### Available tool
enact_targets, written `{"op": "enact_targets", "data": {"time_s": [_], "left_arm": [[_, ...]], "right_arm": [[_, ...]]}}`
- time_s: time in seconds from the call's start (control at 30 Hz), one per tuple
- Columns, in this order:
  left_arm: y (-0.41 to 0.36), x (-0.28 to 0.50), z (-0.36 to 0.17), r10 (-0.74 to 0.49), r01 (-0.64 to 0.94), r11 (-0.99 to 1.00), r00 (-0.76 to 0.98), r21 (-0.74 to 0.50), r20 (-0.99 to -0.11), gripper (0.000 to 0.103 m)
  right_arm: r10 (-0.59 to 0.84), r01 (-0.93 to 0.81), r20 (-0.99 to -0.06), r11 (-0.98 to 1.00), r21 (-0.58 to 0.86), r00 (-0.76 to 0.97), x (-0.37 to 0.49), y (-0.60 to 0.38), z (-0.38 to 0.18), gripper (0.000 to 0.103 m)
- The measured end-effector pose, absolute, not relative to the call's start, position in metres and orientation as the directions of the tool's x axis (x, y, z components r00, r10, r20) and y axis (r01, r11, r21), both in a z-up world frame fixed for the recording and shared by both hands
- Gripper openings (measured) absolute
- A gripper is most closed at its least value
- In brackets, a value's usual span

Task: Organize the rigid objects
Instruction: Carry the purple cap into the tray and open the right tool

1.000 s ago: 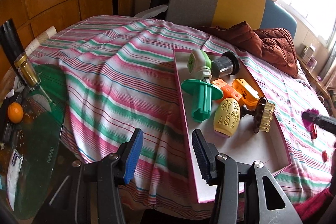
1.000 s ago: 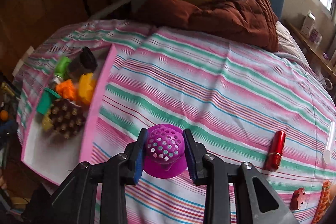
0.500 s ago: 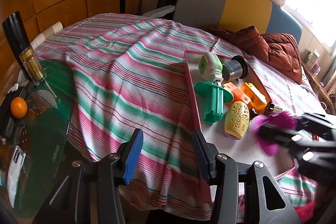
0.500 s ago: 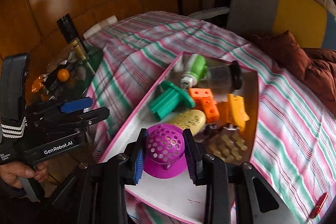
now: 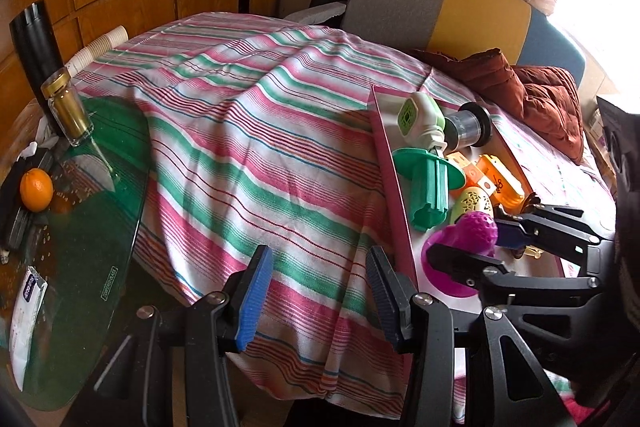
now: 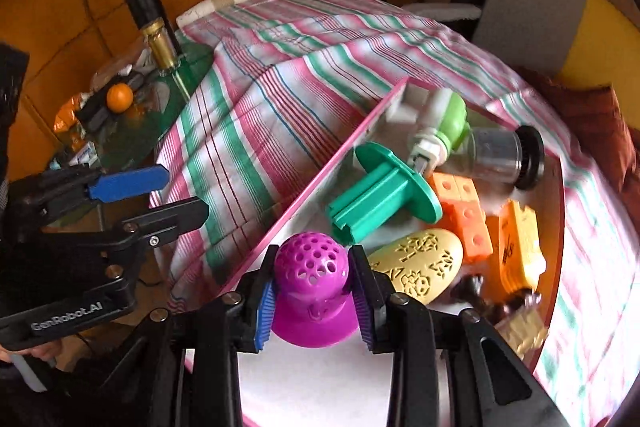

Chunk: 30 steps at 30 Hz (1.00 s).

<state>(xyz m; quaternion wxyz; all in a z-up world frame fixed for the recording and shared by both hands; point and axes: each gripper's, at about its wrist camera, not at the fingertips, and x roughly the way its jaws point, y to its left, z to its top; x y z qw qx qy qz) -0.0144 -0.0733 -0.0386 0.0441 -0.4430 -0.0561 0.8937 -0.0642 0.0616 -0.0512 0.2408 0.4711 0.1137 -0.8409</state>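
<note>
Our right claw [image 6: 312,291] is clamped on the purple perforated strainer [image 6: 310,267], holding it over the pink-rimmed tray [image 6: 304,187] near its 7 o'clock corner. At 1 o'clock from the strainer lies the yellow carved case [image 6: 420,267], just beside it; the green flanged piece [image 6: 384,195] sits at 12 o'clock. Our left claw [image 5: 316,291] stands wide with nothing between its pads, hovering above the striped cloth [image 5: 240,147] beside the tray's left rim.
</note>
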Motion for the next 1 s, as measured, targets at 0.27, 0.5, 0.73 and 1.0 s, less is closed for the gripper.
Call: {"op": "enact_targets", "data": {"time_s": [0.27,0.5,0.73,1.0], "left_arm": [[-0.074,-0.014,-0.039,0.13,-0.028,-0.99,-0.599,-0.142,-0.79,0.049],[-0.073,-0.014,-0.037,0.13,-0.027,-0.989,-0.601,-0.142,-0.789,0.049],[-0.072,-0.012,-0.03,0.125,-0.035,-0.991,-0.617,-0.132,-0.777,0.049],[-0.057,-0.006,-0.015,0.135,-0.086,-0.991,-0.648,-0.104,-0.75,0.049]], "right_arm": [[-0.296,0.531,-0.862,-0.846,0.037,-0.412,-0.071,0.055,-0.058,0.035],[-0.346,0.499,-0.847,-0.859,0.113,-0.403,-0.067,0.068,-0.052,0.043],[-0.354,0.447,-0.82,-0.884,0.137,-0.45,-0.054,0.088,-0.035,0.043],[-0.298,0.322,-0.784,-0.937,0.133,-0.545,-0.037,0.125,-0.012,0.043]]}}
